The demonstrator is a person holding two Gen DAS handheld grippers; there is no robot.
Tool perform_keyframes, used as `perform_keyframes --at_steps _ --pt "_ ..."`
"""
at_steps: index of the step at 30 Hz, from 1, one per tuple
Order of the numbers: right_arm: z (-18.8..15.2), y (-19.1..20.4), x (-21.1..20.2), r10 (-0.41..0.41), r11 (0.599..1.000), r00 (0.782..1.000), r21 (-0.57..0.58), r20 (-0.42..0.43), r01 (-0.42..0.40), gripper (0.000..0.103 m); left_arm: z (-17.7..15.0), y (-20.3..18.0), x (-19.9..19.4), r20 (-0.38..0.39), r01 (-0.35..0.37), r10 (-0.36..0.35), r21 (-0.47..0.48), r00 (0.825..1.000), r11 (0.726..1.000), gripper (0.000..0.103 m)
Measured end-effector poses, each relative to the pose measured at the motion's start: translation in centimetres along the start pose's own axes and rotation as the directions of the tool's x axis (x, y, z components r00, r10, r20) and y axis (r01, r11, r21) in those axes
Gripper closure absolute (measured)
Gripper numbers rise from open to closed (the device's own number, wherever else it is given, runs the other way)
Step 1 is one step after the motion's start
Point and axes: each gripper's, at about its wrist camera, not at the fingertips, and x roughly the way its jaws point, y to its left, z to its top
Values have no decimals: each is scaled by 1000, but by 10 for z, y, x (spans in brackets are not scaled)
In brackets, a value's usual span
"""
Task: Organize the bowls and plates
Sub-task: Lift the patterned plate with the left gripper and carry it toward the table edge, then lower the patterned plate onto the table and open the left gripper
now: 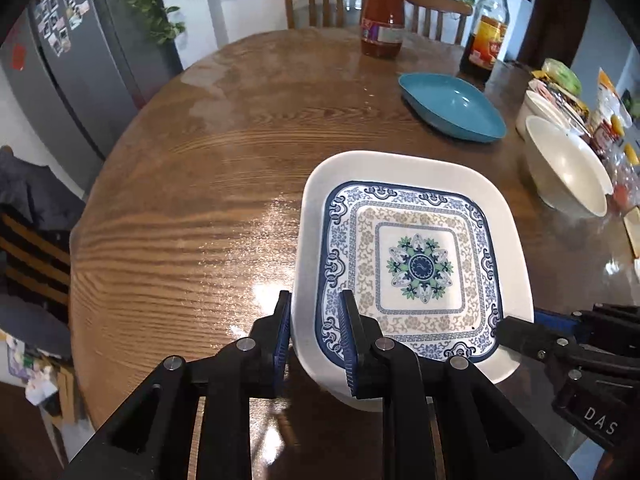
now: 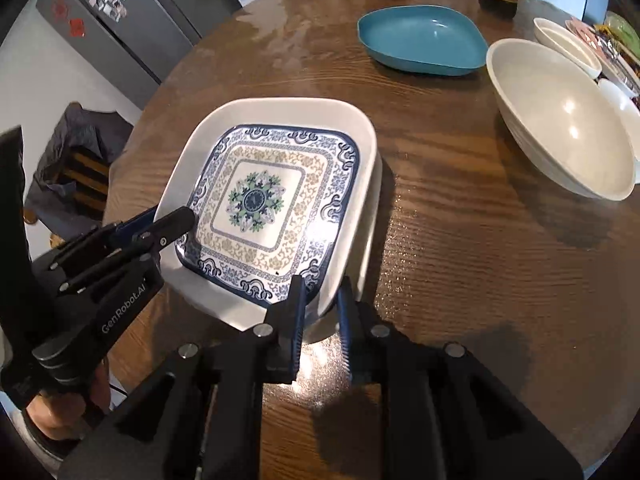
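A blue-and-white patterned square plate lies inside a larger white square dish on the round wooden table. My left gripper is shut on the dish's near-left rim, one finger outside and one inside. My right gripper straddles the dish's opposite near corner. Its fingers stand slightly apart with the rim between them, not pressing. I cannot tell whether the dish rests fully on the table.
A teal dish and a large white bowl sit further right. A smaller white dish, a red sauce jar, a dark bottle and food packets line the far side. Chairs stand behind.
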Motion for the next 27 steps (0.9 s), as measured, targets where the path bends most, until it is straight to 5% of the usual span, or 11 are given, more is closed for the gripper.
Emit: perform_keyframes --at_steps 4,6,7,8,11,16,19,27 --pt "-2 4 -2 -7 1000 1000 -19 14 7 70 -3 0 -3 -9 -11 11 2 1000 1000 77" --pt "-4 4 -13 -46 998 998 -45 42 48 46 -5 6 -7 -7 -21 21 -14 1000 1000 70" --pt "-5 1 -20 -55 997 997 -52 62 58 34 -5 8 -10 2 -28 28 -24 1000 999 58" --pt "-5 -4 -27 -55 997 995 -53 85 59 33 -5 11 -14 17 -32 33 -35 999 999 46" --pt "-6 -25 -45 -44 999 989 -25 142 48 31 2 12 -26 65 -13 16 -47 998 999 37" --pt "-4 -78 -56 -67 982 982 185 174 34 31 23 -15 -33 82 99 -97 -31 992 995 20" --pt "-5 -106 -67 -89 964 976 263 200 34 31 35 -38 -31 69 158 -157 -14 985 987 20" --pt "-16 -150 -95 -130 930 957 365 257 28 30 58 -78 -32 80 179 -182 40 980 983 20"
